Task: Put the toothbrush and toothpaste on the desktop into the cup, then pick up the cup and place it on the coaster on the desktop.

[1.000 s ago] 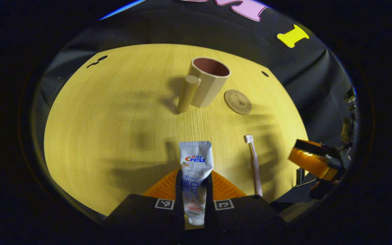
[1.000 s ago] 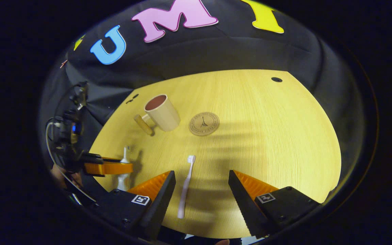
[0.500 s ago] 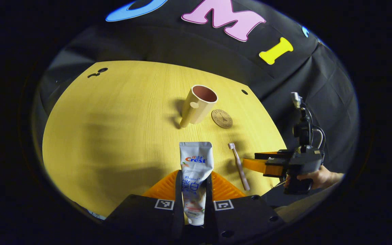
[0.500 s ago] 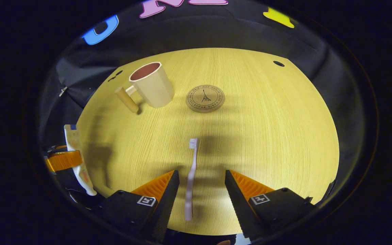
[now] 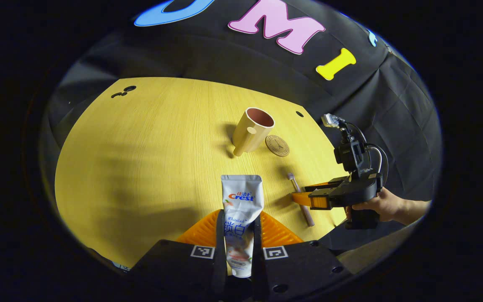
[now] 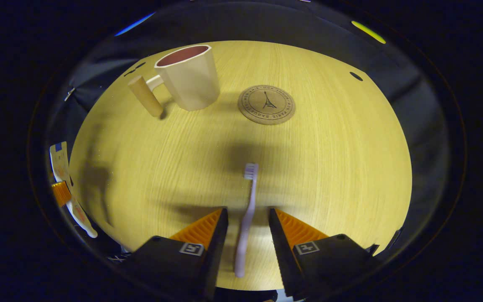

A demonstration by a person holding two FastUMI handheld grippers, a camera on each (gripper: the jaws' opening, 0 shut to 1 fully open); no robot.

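Toothpaste [image 5: 241, 209]: pinched between the jaws of the left gripper [image 5: 240, 235], low in the middle of the left gripper view. It is up off the table [image 5: 149, 151], with its flat end pointing away from the camera.
Toothbrush [image 6: 247, 214]: lying flat on the table, low in the middle of the right gripper view, with its bristles pointing up the frame toward the coaster.
Right gripper [image 6: 245, 235]: its jaws are spread, one on each side of the toothbrush handle. They do not touch it yet.
What changed: a moment ago the jaws were wider apart and the brush sat nearer the left one. Now they have come closer together and lower, and the brush lies right in the gap.
Cup [image 6: 189, 77]: standing upright in the upper left of the right gripper view, with nothing in it.
Coaster [image 6: 266, 105]: flat on the table just right of the cup, bare.
What it means: one thing is already picked up, and the other looks ready to be squeezed and lifted. Both must go into the cup next.
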